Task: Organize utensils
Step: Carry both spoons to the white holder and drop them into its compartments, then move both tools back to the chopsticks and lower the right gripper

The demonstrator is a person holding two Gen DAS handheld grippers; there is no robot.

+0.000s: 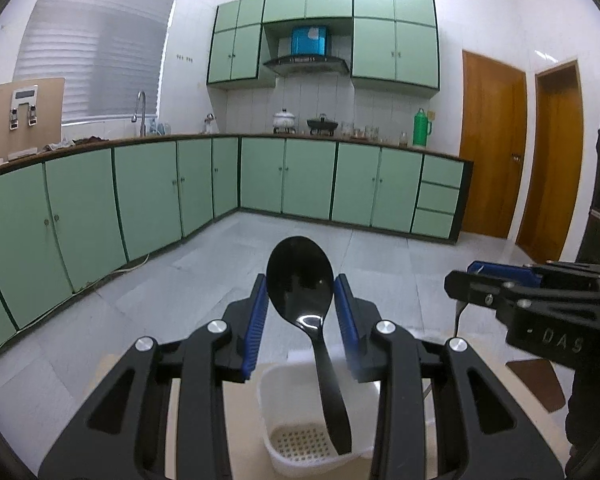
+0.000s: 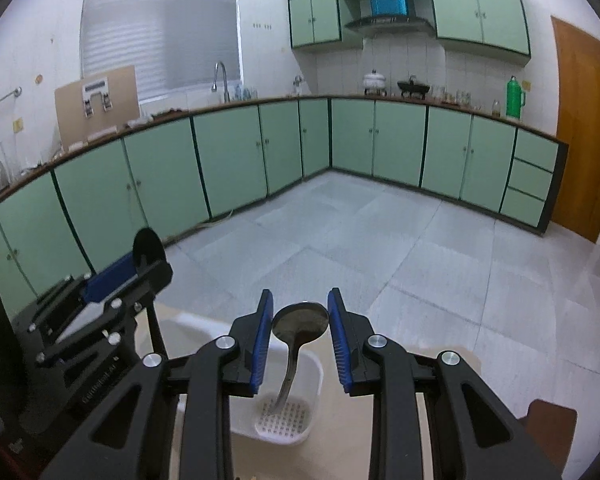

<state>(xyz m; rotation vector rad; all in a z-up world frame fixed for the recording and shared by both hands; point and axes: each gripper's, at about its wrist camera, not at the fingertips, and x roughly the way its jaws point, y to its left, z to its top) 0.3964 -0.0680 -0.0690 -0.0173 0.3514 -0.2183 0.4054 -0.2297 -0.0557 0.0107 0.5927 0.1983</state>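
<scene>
The left tongs (image 1: 301,312) pinch a black spoon (image 1: 300,276); the right tongs (image 2: 300,330) pinch a metal spoon (image 2: 300,320), both handles down over the white basket (image 2: 316,376) on the desk (image 2: 352,420).

You're facing an L-shaped run of mint-green base cabinets (image 1: 308,176) under a dark worktop. Above its corner hang matching wall cabinets (image 1: 394,36) with a range hood (image 1: 306,63) between them. Left of the hood, a blinded window (image 1: 96,52) sits over the tap (image 1: 140,110). Right of the cabinets, two wooden doors (image 1: 494,144). Walls white, floor (image 2: 380,240) grey tile.
</scene>
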